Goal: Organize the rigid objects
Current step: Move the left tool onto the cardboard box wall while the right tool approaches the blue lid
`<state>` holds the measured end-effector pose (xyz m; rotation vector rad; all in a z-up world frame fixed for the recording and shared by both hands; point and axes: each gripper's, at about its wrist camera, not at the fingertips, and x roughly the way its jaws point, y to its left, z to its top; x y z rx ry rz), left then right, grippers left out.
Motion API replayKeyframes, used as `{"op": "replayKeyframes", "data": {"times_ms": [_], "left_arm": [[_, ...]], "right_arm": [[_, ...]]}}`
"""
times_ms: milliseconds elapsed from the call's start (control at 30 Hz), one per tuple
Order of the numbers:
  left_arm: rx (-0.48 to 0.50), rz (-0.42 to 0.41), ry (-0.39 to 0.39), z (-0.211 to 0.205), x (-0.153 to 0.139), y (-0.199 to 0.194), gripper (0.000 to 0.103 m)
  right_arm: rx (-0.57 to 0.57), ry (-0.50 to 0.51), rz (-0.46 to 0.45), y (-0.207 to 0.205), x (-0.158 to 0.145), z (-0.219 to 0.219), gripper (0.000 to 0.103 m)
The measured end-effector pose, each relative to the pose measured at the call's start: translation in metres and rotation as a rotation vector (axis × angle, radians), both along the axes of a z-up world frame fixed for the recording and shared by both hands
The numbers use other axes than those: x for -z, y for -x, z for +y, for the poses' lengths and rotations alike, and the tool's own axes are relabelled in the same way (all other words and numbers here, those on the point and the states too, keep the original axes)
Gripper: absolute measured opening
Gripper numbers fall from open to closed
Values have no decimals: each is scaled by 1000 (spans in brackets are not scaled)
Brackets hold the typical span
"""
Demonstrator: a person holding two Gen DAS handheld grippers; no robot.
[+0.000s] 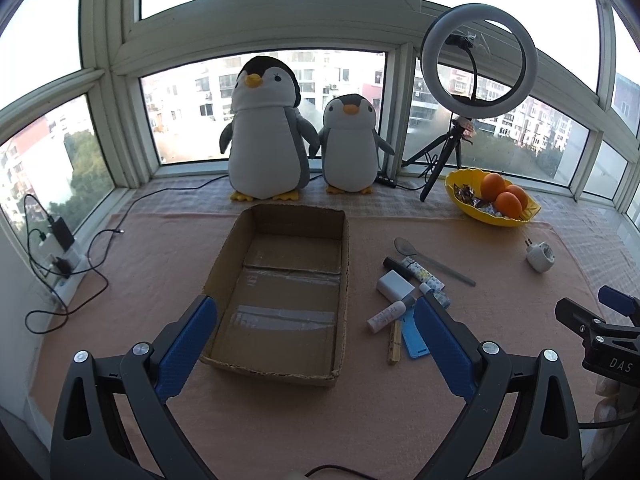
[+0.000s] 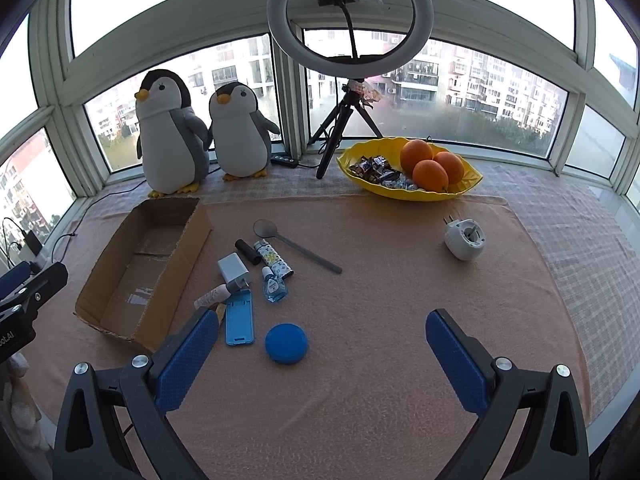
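An empty cardboard box [image 1: 280, 288] [image 2: 140, 268] lies open on the pink cloth. To its right lies a cluster of small items: a white charger [image 2: 232, 270], a black tube [image 2: 248, 251], a patterned lighter [image 2: 275, 261], a grey spoon [image 2: 296, 248], a blue bottle [image 2: 273, 289], a white tube [image 2: 210, 297], a light-blue case [image 2: 239, 318] and a blue round lid [image 2: 286, 343]. A white plug adapter [image 2: 464, 240] sits apart at the right. My left gripper [image 1: 316, 316] is open over the box's near end. My right gripper [image 2: 322, 334] is open and empty, just above the blue lid.
Two plush penguins [image 1: 268, 132] stand by the window behind the box. A ring light on a tripod [image 2: 348, 16] and a yellow bowl [image 2: 472, 184] with oranges and sweets stand at the back right. Cables and chargers [image 1: 60, 248] lie at the left edge.
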<state>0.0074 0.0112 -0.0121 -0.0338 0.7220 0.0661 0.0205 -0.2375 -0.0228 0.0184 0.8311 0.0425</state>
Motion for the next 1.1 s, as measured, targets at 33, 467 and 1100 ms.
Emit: {"op": "replayKeyframes", "data": {"times_ms": [33,467,1100], "left_arm": [[-10,4,-5,4,2,-1,99],[-198,101,-39,79,46,-21,98],[-272,271,-5,127,120,-58,68]], "right_arm": [[1,2,0,0,1,0,102],[5,-9,-10,-8,14,-14,102],[-22,5,77,-17,60,-20,101]]}}
